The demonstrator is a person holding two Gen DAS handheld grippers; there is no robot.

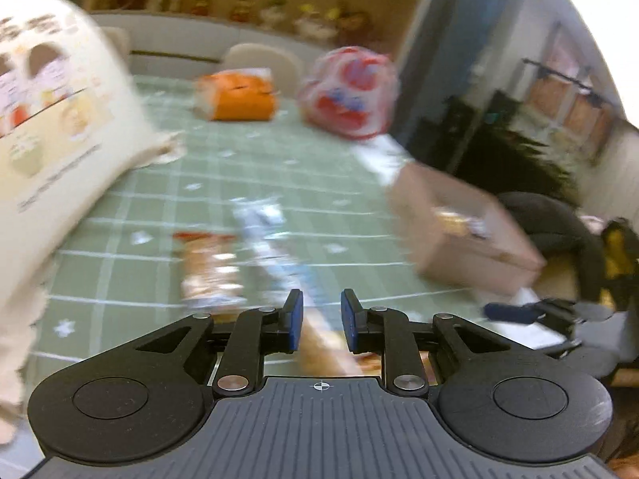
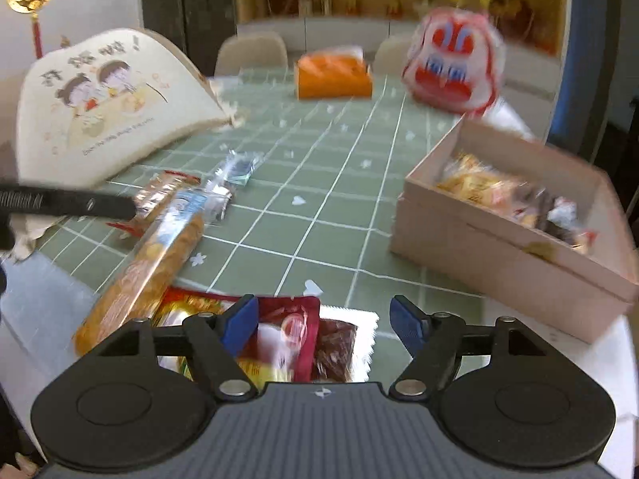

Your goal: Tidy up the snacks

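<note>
Through motion blur we see our left tool narrowed, a long biscuit pack beneath, grip unclear. Our right tool gapes empty above a red snack packet, partly hidden. The wooden box holds snacks on the counter.

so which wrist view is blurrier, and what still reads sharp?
Left wrist view: heavy motion smear over snacks and wooden box; only the left gripper is crisp. Right wrist view: milder blur, tablecloth grid legible, box contents smeared; fisheye bends both.
</note>
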